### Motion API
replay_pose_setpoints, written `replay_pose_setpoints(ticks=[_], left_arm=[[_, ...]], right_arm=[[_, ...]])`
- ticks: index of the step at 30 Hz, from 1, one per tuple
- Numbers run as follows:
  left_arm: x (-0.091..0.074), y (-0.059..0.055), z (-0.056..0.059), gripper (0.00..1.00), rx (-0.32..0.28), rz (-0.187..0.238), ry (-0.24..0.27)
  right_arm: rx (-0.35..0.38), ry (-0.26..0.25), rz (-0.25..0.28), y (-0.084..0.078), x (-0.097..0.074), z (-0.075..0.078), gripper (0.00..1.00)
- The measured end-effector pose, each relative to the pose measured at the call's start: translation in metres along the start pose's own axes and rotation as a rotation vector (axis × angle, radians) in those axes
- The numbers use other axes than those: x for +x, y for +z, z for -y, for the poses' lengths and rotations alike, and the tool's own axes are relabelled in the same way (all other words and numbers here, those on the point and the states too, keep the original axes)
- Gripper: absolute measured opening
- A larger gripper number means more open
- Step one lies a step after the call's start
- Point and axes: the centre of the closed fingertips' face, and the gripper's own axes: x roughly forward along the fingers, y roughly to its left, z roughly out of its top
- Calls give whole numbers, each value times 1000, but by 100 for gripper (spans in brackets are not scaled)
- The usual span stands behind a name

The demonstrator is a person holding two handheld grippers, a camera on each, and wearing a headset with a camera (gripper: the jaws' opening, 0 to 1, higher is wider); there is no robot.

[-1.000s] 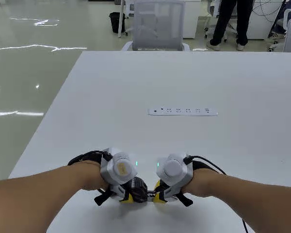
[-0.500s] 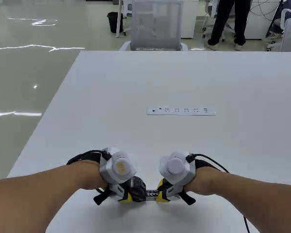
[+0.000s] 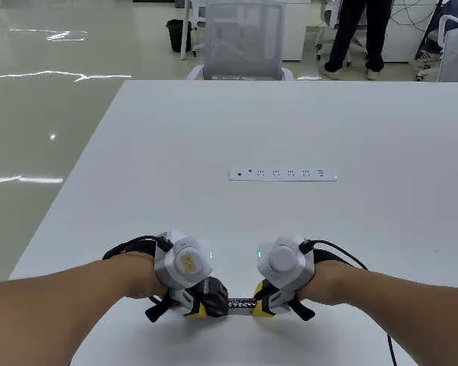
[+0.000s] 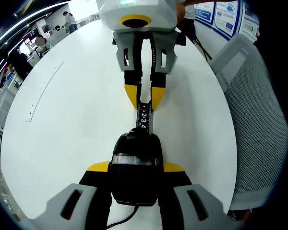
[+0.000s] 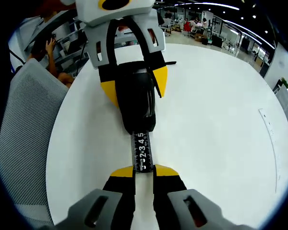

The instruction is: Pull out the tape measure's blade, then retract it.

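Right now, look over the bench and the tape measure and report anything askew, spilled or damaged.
Nothing stands out. The left gripper holds the tape measure case, the right gripper pinches the blade, which runs straight and unkinked between them. The power strip lies flat on the table.
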Motion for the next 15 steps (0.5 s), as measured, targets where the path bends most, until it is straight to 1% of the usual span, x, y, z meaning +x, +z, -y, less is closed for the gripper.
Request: replay_pose_setpoints(ticks=[15], left_arm=[[-1, 0, 0, 33, -6, 8, 2]], right_arm=[[-3, -3, -11, -9, -6, 1, 12]])
